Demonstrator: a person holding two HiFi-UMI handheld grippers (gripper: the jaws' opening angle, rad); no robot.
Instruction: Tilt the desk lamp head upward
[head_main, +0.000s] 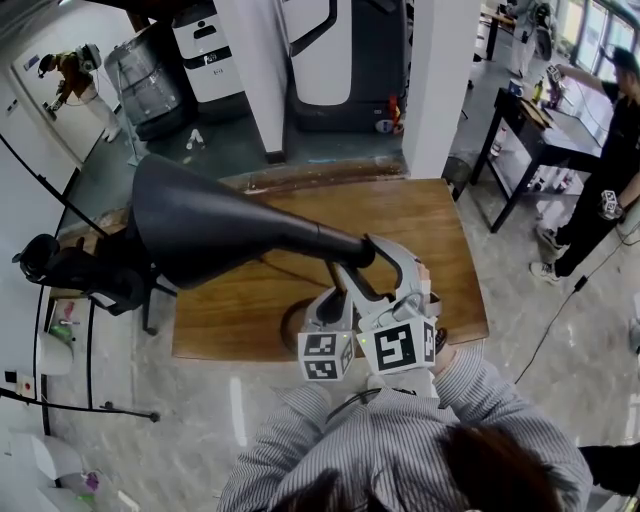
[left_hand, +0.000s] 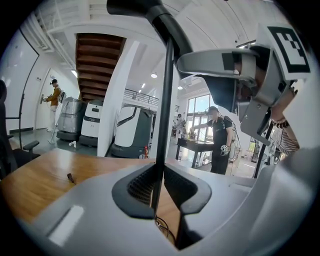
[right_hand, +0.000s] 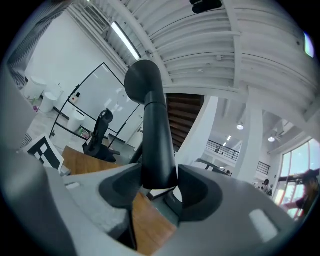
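Note:
A black desk lamp stands on the wooden table (head_main: 440, 230). Its big cone-shaped head (head_main: 200, 225) points left, and its round base (head_main: 292, 322) lies near the table's front edge. My left gripper (head_main: 338, 298) is shut on the thin upright stem (left_hand: 165, 100), which runs between its pads (left_hand: 142, 187). Higher up, my right gripper (head_main: 385, 258) is shut on the tapered neck (right_hand: 155, 145) behind the head. That neck fills the gap between its pads (right_hand: 195, 192). In the left gripper view, the right gripper's fingers (left_hand: 210, 62) show above.
A black office chair (head_main: 70, 270) stands off the table's left end. A white pillar (head_main: 440, 80) and parked floor-cleaning machines (head_main: 340, 60) are behind the table. A person in black (head_main: 610, 170) works at a dark bench (head_main: 540, 125) at the right. A small dark screw (left_hand: 70, 177) lies on the wood.

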